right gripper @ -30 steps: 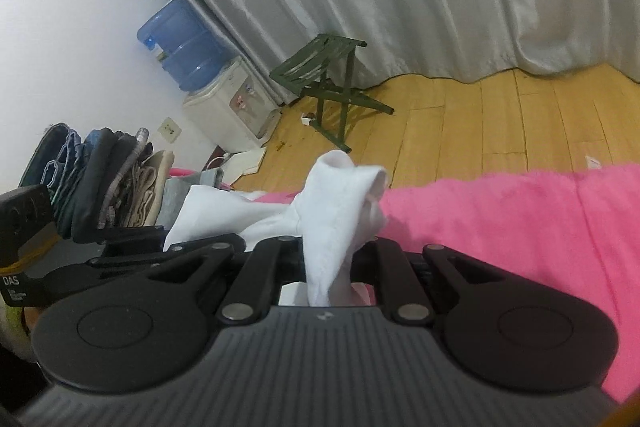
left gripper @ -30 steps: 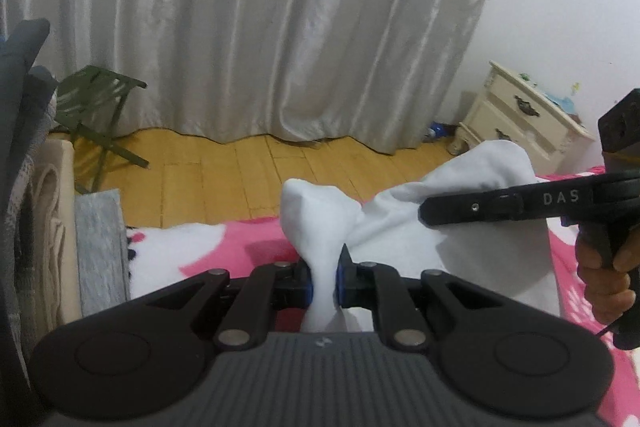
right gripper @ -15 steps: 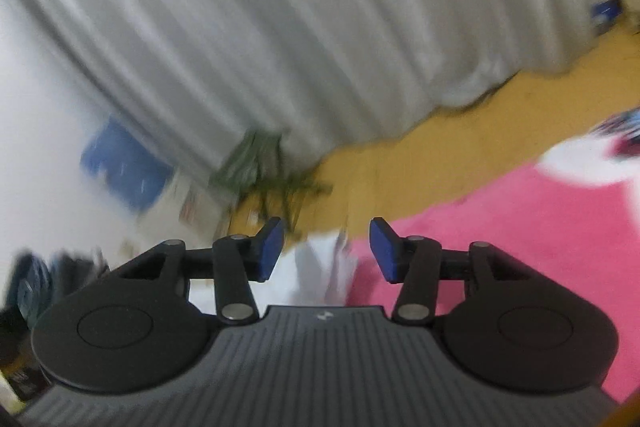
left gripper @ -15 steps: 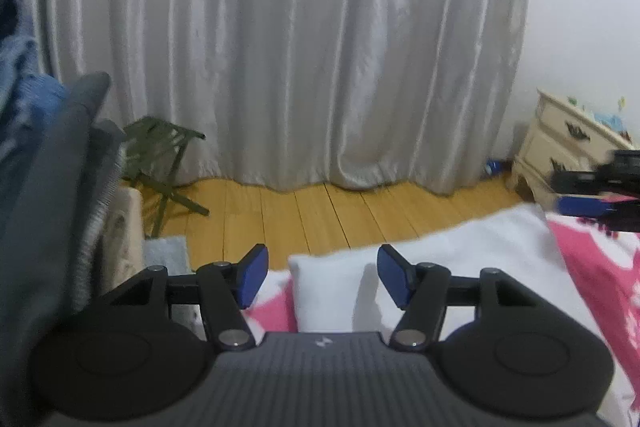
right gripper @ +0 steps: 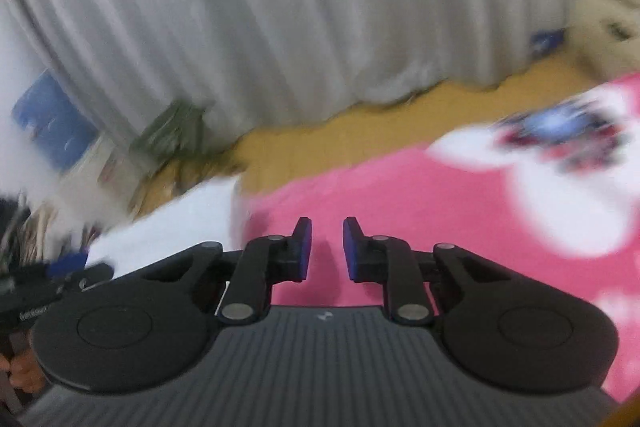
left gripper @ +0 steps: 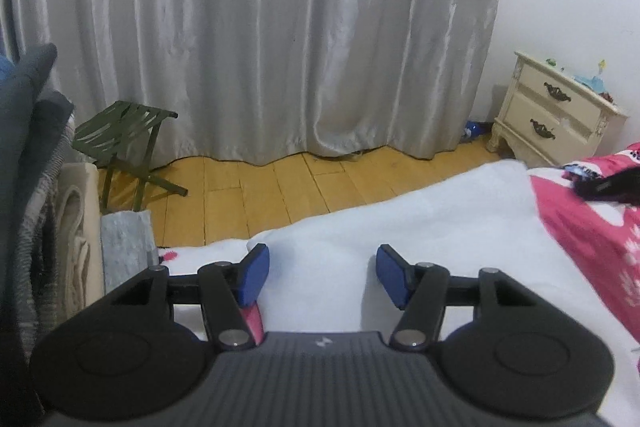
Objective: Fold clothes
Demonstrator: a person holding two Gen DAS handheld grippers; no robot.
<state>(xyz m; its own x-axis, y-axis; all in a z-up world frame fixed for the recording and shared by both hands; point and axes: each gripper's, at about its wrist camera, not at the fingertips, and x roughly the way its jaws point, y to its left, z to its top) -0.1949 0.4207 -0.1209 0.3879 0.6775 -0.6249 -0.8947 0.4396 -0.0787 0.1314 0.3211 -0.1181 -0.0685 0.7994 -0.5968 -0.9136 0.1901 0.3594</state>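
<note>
At the far left, a stack of folded grey and cream clothes [left gripper: 48, 211] is cut off by the frame edge. The left tongs [left gripper: 322, 277] hang released, blue pads wide apart, over the white cloth garment [left gripper: 420, 231], which lies flat on the pink fleece bed blanket [left gripper: 580, 239], its long axis running left to right. The right tongs [right gripper: 327, 247] are parted, empty, above pink blanket; that view is motion-blurred, and the garment's far end [right gripper: 188, 223] is barely readable.
</note>
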